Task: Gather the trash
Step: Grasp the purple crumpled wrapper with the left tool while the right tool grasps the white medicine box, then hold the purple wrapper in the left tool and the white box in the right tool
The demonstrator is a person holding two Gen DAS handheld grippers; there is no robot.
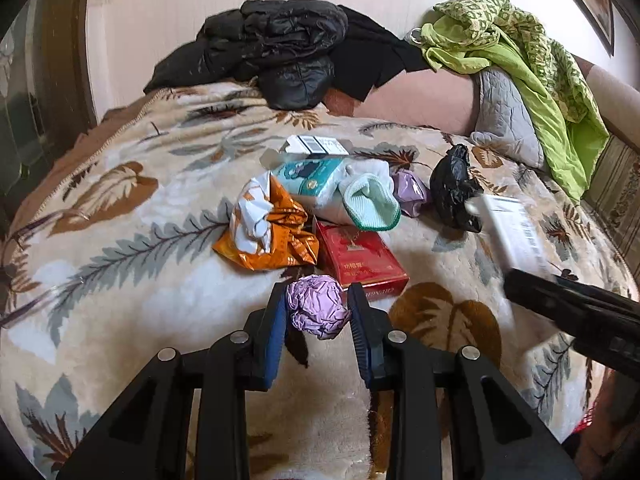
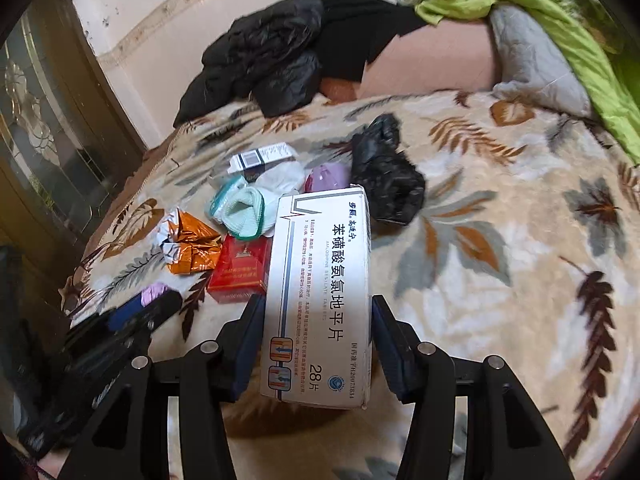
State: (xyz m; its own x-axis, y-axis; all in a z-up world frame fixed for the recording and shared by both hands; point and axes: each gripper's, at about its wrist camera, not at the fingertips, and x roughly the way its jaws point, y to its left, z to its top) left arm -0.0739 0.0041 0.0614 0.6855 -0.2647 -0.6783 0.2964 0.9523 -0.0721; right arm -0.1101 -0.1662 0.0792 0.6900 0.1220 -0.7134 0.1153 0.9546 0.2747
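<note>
My left gripper (image 1: 318, 300) is shut on a crumpled purple wrapper (image 1: 318, 306), held just above the leaf-patterned blanket (image 1: 120, 240). My right gripper (image 2: 318, 308) is shut on a white medicine box (image 2: 320, 300), lifted above the bed; the box shows blurred in the left wrist view (image 1: 512, 228). On the blanket lie an orange foil wrapper (image 1: 276, 236), a red cigarette pack (image 1: 360, 260), a mint-trimmed sock (image 1: 368, 200), a teal tissue pack (image 1: 308, 176), a second purple wad (image 1: 410, 188), a black plastic bag (image 1: 452, 188) and a white carton (image 1: 316, 146).
Black jackets (image 1: 276, 52) are piled at the back of the bed. Green cloth (image 1: 520, 52) and a grey quilted pad (image 1: 504, 116) lie at the back right. A dark wooden cabinet (image 2: 48, 132) stands on the left. The wall (image 1: 168, 12) is behind.
</note>
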